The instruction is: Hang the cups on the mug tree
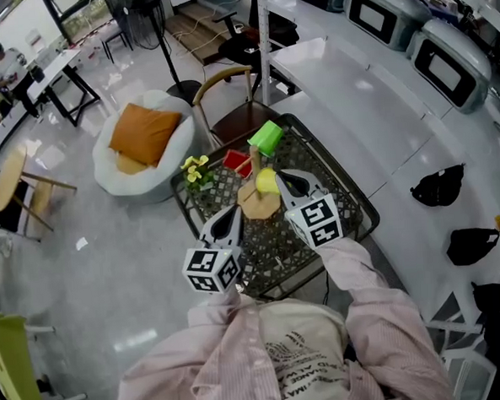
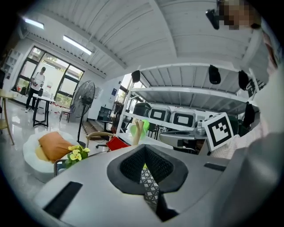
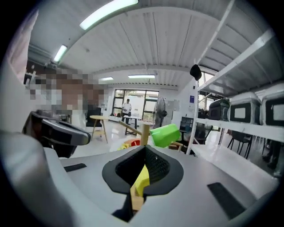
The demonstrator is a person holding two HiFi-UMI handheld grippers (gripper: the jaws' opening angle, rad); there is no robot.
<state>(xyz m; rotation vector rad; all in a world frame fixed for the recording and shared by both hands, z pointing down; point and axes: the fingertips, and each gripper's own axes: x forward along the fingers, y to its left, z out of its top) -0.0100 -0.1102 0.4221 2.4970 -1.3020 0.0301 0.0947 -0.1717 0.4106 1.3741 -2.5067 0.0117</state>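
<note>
Black wire-mesh table [image 1: 339, 200], head view: carried a pale wooden mug tree [image 1: 259, 203] on a round base near its middle.
Bright green plastic cup [image 1: 266, 138], head view: hung tilted on an upper peg of the mug tree.
Red cup [image 1: 237, 161], head view: sat low, just beyond the trunk, near a small bunch of yellow flowers [image 1: 196, 169]. Whether it hung or stood could not be told.
Yellow plastic cup [image 1: 267, 181], head view: lay above the round base, at the tip of the right gripper [image 1: 284, 182].
Grey left gripper [image 1: 227, 219], head view: pointed at the base from the near left, its tip just beside the wood.
Claw of the left gripper, left gripper view: the jaws met at their tips and held nothing. Table mesh showed through the slit beneath them.
Ahead, left gripper view: the trunk and the green cup stood beyond the jaws, with the red cup to their left.
Claw of the right gripper, right gripper view: the jaws were closed tight on a thin part of the yellow cup, with wood of the base below it.
Ahead, right gripper view: the green cup hung on its peg above the jaws.
</note>
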